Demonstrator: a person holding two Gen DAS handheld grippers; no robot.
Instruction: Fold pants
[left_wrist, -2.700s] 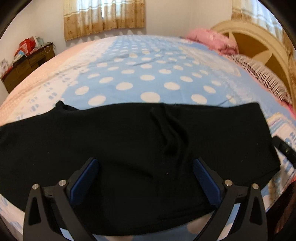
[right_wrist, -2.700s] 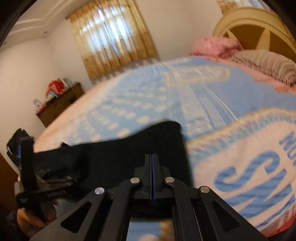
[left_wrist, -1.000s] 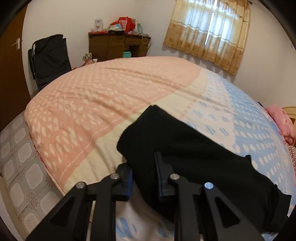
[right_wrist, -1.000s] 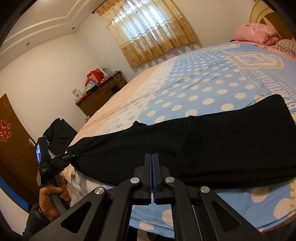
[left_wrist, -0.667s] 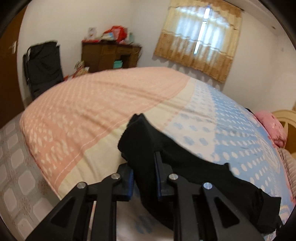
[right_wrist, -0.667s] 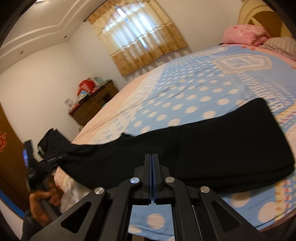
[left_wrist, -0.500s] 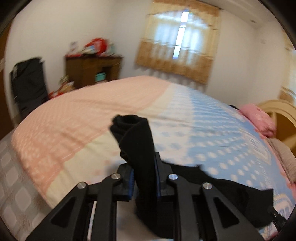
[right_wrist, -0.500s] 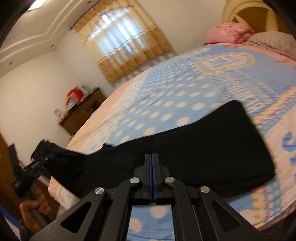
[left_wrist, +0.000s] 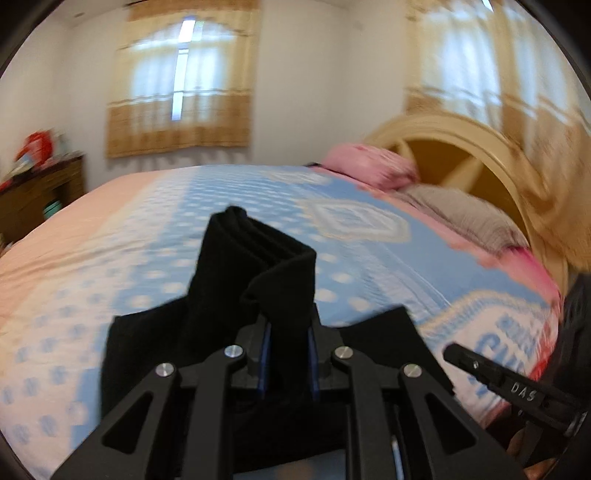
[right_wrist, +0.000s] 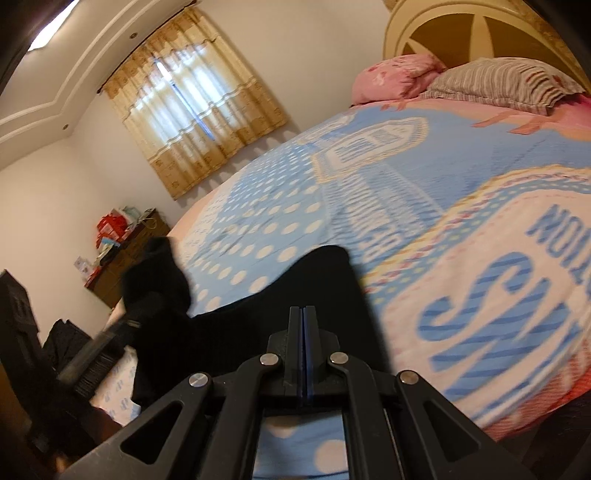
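The black pants (left_wrist: 147, 354) lie across the blue dotted bedspread (left_wrist: 351, 258) near its front edge. My left gripper (left_wrist: 288, 332) is shut on the leg end of the pants. The bunched cloth (left_wrist: 255, 258) stands up between its blue pads, lifted off the bed. In the right wrist view this raised end (right_wrist: 159, 280) hangs at the left, blurred, above the flat part of the pants (right_wrist: 317, 284). My right gripper (right_wrist: 303, 332) is shut, pads together with nothing between them, just over the flat part. It also shows in the left view as a black tool (left_wrist: 509, 387) at the lower right.
A pink pillow (right_wrist: 395, 74) and a striped pillow (right_wrist: 509, 81) lie at the head of the bed, against a cream headboard (left_wrist: 461, 155). A brown dresser (right_wrist: 125, 251) with clutter stands by the far wall, and a dark chair (right_wrist: 22, 332) at the left.
My left gripper has swung the leg end up off the bed and across towards the headboard side, doubling the pants over. The right gripper has shifted sideways and stayed shut.
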